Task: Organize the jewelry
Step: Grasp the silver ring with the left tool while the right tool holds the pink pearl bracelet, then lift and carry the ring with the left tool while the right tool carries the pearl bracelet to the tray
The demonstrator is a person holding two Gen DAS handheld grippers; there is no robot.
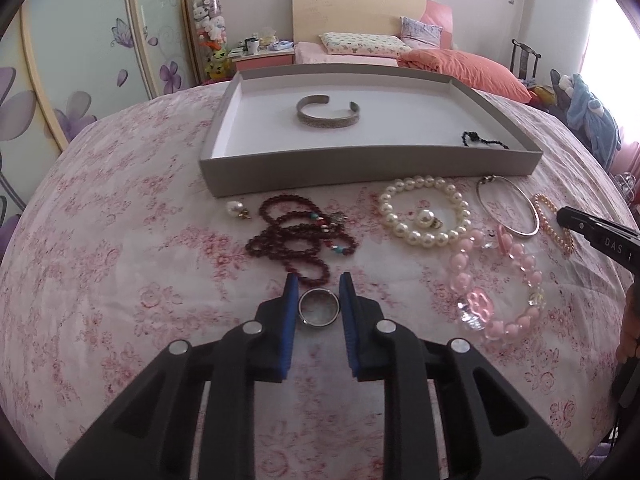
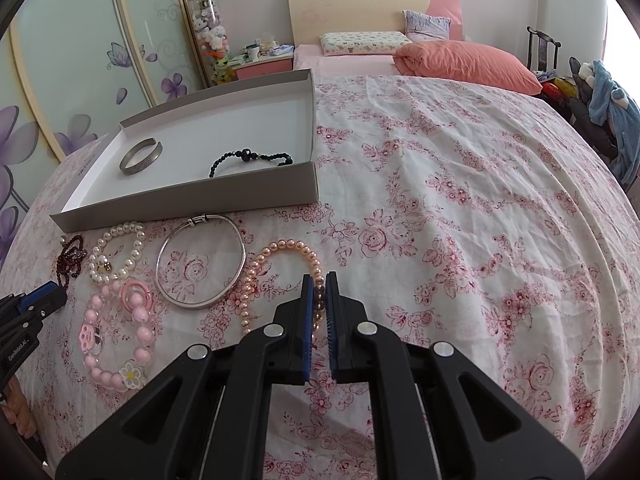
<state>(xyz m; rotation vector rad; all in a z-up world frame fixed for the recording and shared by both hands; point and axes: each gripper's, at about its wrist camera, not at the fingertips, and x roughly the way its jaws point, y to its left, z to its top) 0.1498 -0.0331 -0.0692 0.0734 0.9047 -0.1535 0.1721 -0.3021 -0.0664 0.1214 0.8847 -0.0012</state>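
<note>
Risk entry: left gripper (image 1: 319, 294) clamps small silver metal ring (image 1: 319, 307) on floral bedsheet (image 1: 120, 280), right gripper (image 2: 319, 292) pinches peach pearl bracelet (image 2: 280, 276); smooth ring may squirt free before reaching grey cardboard tray (image 1: 360, 168).

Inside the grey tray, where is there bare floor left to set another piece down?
The grey cardboard tray is mostly bare. Free: the left part beside the silver cuff bracelet, and the front strip between it and the black beaded bracelet in the right front corner. The bedspread in front of the tray is crowded with bracelets.
</note>
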